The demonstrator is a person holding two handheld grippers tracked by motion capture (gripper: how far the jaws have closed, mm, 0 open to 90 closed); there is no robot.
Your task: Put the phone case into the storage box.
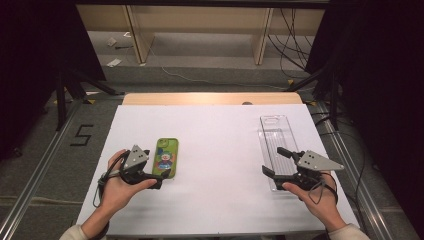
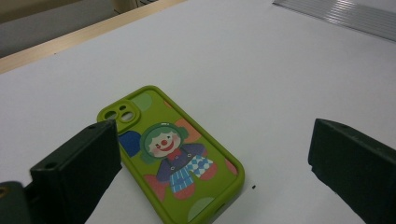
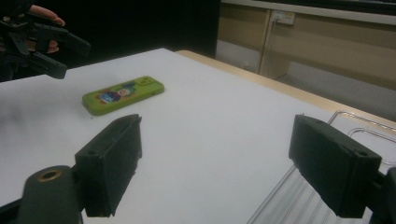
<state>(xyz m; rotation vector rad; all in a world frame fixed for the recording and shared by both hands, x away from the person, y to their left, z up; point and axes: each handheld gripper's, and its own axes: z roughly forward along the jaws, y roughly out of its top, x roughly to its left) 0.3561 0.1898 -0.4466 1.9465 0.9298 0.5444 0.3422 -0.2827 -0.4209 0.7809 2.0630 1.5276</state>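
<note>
On the white table (image 1: pixel 220 165), a green phone case (image 1: pixel 166 157) is laid flat, its back printed with a clown figure, toward the left half of the sheet. Just beside its near left corner the left gripper (image 1: pixel 161 179) is held in a hand (image 1: pixel 116 187), and its jaws are seen spread wide in the left gripper view, with the case (image 2: pixel 175 156) lying on the table beyond and partly between them; no contact with either jaw can be made out. Nothing is gripped by it. Toward the right edge a clear plastic tray (image 1: pixel 274 131) is set lengthwise, and the right gripper (image 1: pixel 275 161) is held over its near end by the other hand (image 1: pixel 316 197). Its jaws are likewise parted and nothing is held between them; in the right gripper view the tray's rim (image 3: pixel 359 122) is seen at the lower right, while the case (image 3: pixel 123 95) is seen well apart across the table, with the left gripper (image 3: pixel 63 58) beyond it.
</note>
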